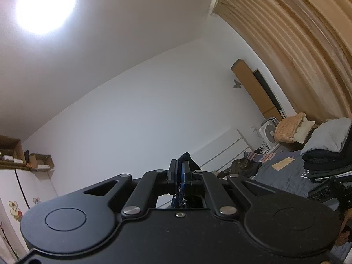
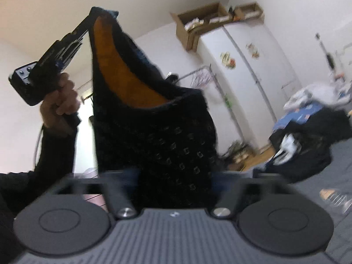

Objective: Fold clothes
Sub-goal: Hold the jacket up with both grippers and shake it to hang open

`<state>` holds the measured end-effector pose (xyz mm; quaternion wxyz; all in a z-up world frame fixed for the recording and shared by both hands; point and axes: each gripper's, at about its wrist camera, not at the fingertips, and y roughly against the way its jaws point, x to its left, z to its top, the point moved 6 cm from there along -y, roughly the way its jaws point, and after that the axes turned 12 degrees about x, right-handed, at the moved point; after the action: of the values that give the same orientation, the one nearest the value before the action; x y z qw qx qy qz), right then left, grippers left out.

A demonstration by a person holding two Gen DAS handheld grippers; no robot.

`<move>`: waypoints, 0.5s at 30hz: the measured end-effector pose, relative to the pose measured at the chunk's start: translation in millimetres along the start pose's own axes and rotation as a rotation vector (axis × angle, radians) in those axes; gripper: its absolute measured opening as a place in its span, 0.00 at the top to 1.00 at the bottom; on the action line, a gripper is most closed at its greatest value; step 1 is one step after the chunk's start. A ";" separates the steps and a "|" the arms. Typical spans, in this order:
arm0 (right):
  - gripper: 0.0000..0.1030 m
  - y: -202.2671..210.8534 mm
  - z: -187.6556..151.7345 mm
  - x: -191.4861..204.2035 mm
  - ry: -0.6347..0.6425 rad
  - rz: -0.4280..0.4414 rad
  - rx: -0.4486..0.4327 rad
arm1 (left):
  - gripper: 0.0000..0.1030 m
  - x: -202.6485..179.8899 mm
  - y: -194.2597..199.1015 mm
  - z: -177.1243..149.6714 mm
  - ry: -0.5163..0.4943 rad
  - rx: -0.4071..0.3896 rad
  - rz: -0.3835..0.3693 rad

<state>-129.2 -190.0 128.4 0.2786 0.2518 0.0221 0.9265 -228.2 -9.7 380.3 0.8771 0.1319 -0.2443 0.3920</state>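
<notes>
A dark knitted sweater [image 2: 158, 132] with small square marks and an orange lining hangs in the air in the right wrist view. Its top edge is pinched by my left gripper [image 2: 96, 11], which a hand [image 2: 59, 101] holds high at the upper left. In the left wrist view that gripper [image 1: 180, 167] points up at the wall, shut on a bit of the dark cloth [image 1: 187, 157]. My right gripper [image 2: 176, 173] sits low under the sweater with its fingers spread wide. The hanging cloth falls between them and hides the tips.
A bed with a grey cover [image 1: 283, 176] lies to the right, bearing a stack of folded dark clothes [image 1: 325, 160] and a grey pillow [image 1: 327, 136]. Loose dark garments [image 2: 308, 145] lie on the bed. A white wardrobe [image 2: 248, 77] with cardboard boxes [image 2: 198, 22] on top stands behind.
</notes>
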 end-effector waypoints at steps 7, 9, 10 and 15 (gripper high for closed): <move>0.94 24.1 11.8 26.4 0.013 -0.208 0.021 | 0.97 16.2 8.7 -8.5 0.028 0.004 0.034; 0.94 46.1 19.7 36.5 0.028 -0.298 0.009 | 0.97 23.5 12.9 -8.3 0.040 0.002 0.051; 0.94 55.4 25.9 45.8 0.044 -0.334 -0.002 | 0.97 26.7 15.0 -7.7 0.044 0.000 0.059; 0.96 99.3 61.5 101.7 0.145 -0.494 -0.068 | 0.97 36.6 27.6 -0.5 0.066 -0.023 0.085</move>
<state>-222.9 -226.2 246.2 0.5022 0.1625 0.0718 0.8463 -227.7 31.5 400.5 0.8687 0.0985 -0.2251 0.4302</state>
